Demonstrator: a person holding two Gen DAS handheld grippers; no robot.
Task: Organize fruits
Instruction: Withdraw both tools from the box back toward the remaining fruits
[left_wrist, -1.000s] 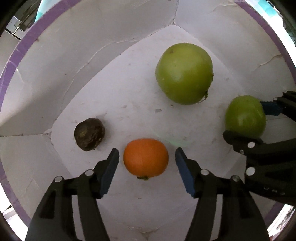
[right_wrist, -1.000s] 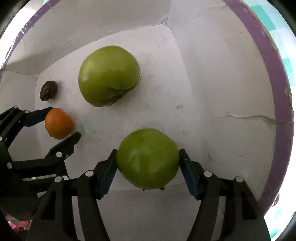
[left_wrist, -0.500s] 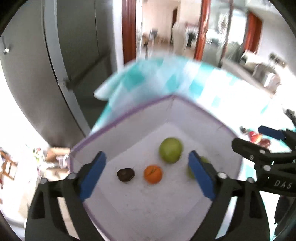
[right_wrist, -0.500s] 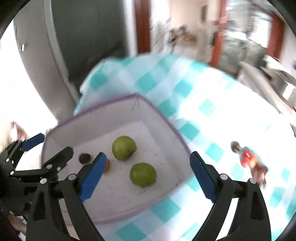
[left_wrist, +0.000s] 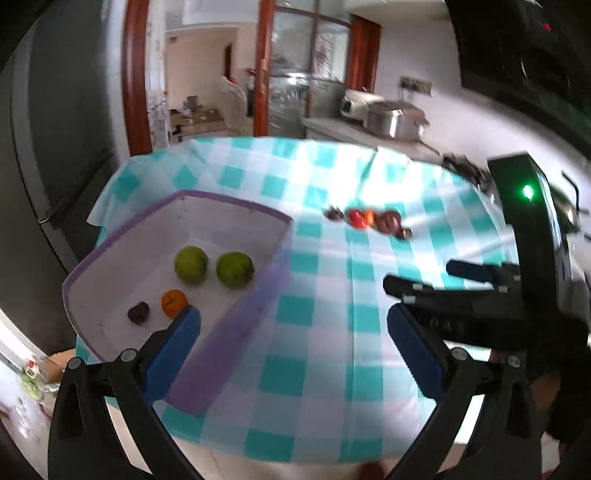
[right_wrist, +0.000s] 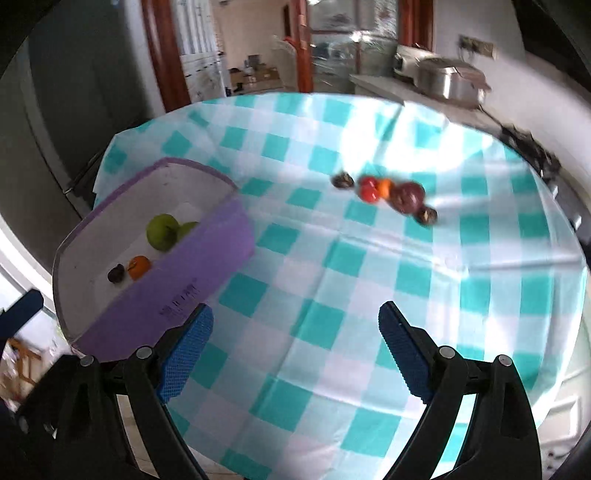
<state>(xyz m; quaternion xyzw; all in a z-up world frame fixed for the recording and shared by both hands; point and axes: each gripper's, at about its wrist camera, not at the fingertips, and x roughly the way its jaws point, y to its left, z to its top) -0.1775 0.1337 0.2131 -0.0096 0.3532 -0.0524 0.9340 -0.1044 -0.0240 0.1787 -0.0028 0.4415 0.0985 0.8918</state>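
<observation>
Presently both tools are between loads. The left gripper (left_wrist: 293, 341) is at its widest, its jaws opening to the last, with nothing between the blue pads but tablecloth. The right gripper (right_wrist: 295, 345) likewise stands wide and empty.

Contents of the purple-rimmed white rectangular box (left_wrist: 236, 205): two round green fruits (left_wrist: 190, 264) side by side, a small orange citrus (left_wrist: 173, 302) and a dark wrinkled fruit (left_wrist: 138, 312) just beside it.

Still loose on the teal-and-white checked tablecloth (right_wrist: 369, 295), well apart from the box: a short row made up of a dark fruit (right_wrist: 341, 180), a red tomato-like fruit (right_wrist: 368, 188), a small orange one (right_wrist: 384, 187), a large dark-red round fruit (right_wrist: 408, 197) and another dark wrinkled one (right_wrist: 426, 215) (blur prevents firmer identification).

Judgement: the step in hand is the transit to the remaining row. The next move calls for carrying each gripper across, settling over one fruit apiece, and closing gently, since these pieces touch and may roll.
</observation>
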